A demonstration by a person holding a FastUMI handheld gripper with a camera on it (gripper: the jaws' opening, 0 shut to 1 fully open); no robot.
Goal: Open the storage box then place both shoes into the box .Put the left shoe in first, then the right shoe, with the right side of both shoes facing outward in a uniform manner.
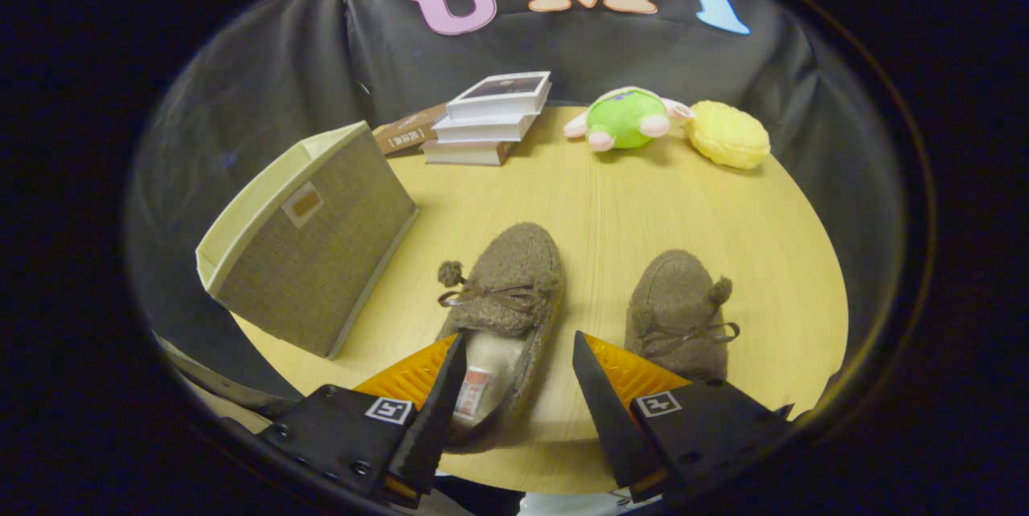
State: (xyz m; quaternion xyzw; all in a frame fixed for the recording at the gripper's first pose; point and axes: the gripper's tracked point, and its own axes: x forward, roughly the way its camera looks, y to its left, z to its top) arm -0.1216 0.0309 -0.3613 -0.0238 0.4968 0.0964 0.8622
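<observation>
Two brown fuzzy slippers with bow laces and pompoms lie on the round wooden table (627, 202), toes pointing away. The left shoe (510, 291) has its heel and pale lining between my fingers, with a gap on each side. The right shoe (679, 311) lies just beyond my right finger. My gripper (518, 347) is open, above the left shoe's heel, with neither finger touching it. The storage box (313, 247), woven fabric with a cream rim, stands on its side left of the shoes with its opening turned left.
A stack of books (490, 118) sits at the table's far side behind the box. A green plush toy (627, 118) and a yellow plush (727, 134) lie at the far right. The table's near edge runs just under my fingers.
</observation>
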